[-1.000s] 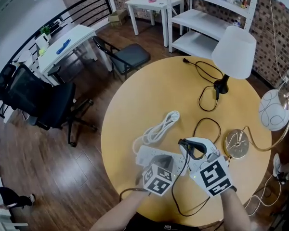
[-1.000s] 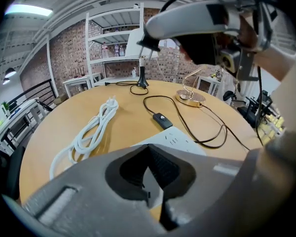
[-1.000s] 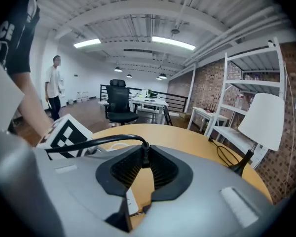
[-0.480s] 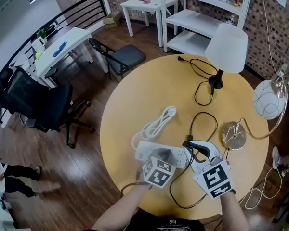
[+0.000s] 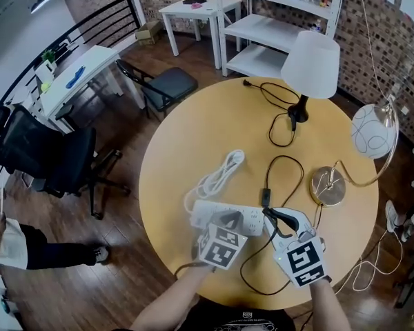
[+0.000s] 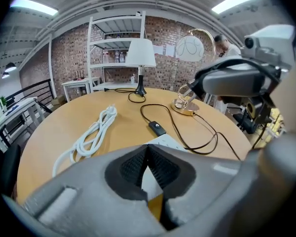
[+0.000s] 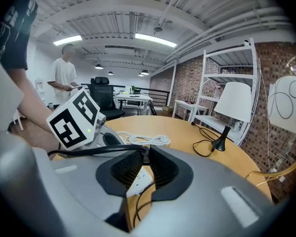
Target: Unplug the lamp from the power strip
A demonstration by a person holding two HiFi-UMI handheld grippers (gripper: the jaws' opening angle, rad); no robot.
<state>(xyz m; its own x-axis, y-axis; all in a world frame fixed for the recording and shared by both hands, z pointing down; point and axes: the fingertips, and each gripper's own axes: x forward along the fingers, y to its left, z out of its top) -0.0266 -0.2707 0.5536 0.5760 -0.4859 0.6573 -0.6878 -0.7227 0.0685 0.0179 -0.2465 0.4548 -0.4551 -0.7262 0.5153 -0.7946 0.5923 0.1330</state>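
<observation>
A white power strip (image 5: pixel 217 216) lies near the front of the round wooden table (image 5: pixel 193 136). My left gripper (image 5: pixel 228 221) is shut, its tips resting down on the power strip (image 6: pixel 164 141) with nothing between the pads. My right gripper (image 5: pixel 268 214) is shut on a black plug (image 7: pixel 142 152) just above the strip's sockets (image 7: pixel 137 178). The plug's black cord runs through an inline switch (image 5: pixel 265 197) to the gold lamp base (image 5: pixel 326 187), which carries a globe shade (image 5: pixel 369 131).
A coiled white cable (image 5: pixel 217 176) lies left of the strip. A white-shaded lamp (image 5: pixel 310 55) stands at the back, its own plug (image 5: pixel 247 83) loose on the table. Chairs, desks and white shelving (image 5: pixel 262 19) surround the table. A person stands at lower left (image 5: pixel 27 250).
The head camera has tipped, so the table sits further left and higher in view. Both grippers stay by the strip's right end. A person on the floor at left has walked closer.
</observation>
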